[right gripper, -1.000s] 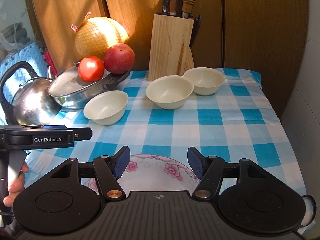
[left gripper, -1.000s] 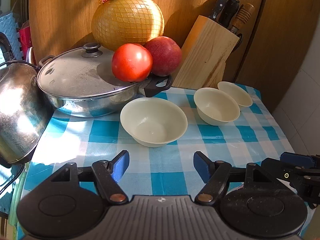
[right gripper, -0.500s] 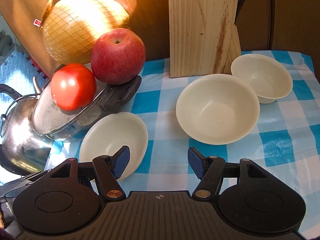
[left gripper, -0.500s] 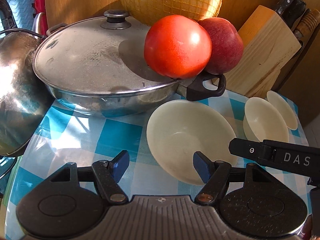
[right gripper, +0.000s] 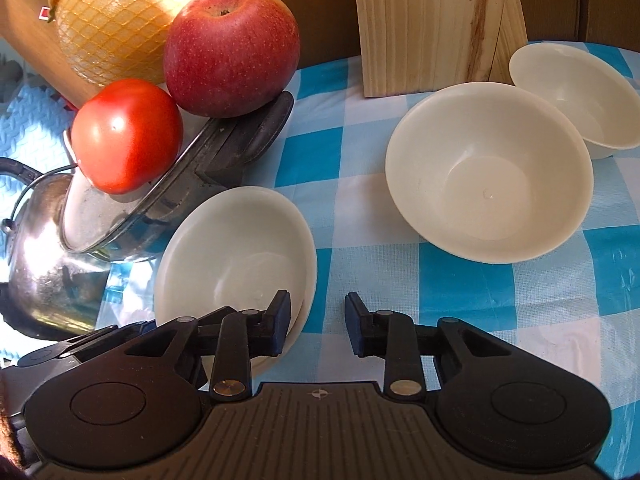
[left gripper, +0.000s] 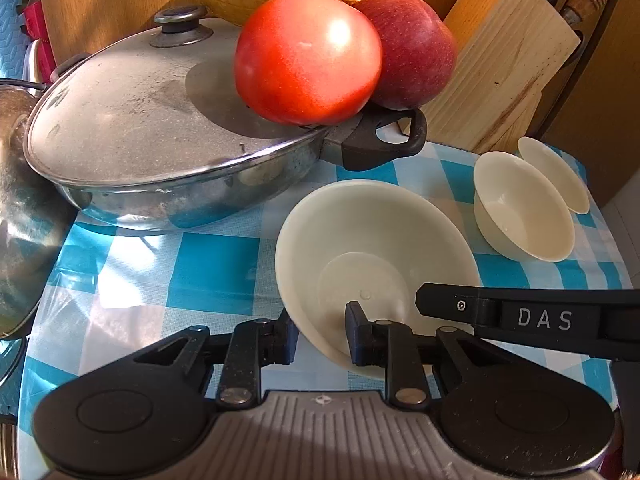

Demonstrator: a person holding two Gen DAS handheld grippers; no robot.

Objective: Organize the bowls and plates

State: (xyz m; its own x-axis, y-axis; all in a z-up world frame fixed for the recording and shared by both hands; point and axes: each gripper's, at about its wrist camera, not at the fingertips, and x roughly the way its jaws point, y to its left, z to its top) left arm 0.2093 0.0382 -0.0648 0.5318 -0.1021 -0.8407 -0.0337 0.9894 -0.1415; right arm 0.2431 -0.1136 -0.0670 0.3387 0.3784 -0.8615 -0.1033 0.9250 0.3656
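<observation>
Both grippers pitch steeply down at the near bowl (left gripper: pixel 372 248), the landmark here — it sits on the checked bench (left gripper: pixel 168 280) just in front of the lidded pan (left gripper: pixel 132 120). Left gripper (left gripper: pixel 320 338): jaws closing, straddling the bowl's near rim, one pad outside the wall and one inside, looks like contact. Right gripper (right gripper: pixel 318 326): jaws closing too, its left pad on the bowl's right-hand rim, right pad over bare cloth — nothing clearly pinched between them. Its black body also crosses the left view just right of the near bowl. Near bowl is empty. Middle bowl (right gripper: pixel 488 172) stands apart to its right, empty; far bowl (right gripper: pixel 576 96) lies just past that one, touching or nearly, also looks empty. Behind the near bowl: tomato (left gripper: pixel 308 58) and apple (left gripper: pixel 412 48) resting on the pan lid and handle, netted pomelo (right gripper: pixel 124 12) behind them, knife block (right gripper: pixel 432 20) back-right, kettle (right gripper: pixel 44 240) to the left.
</observation>
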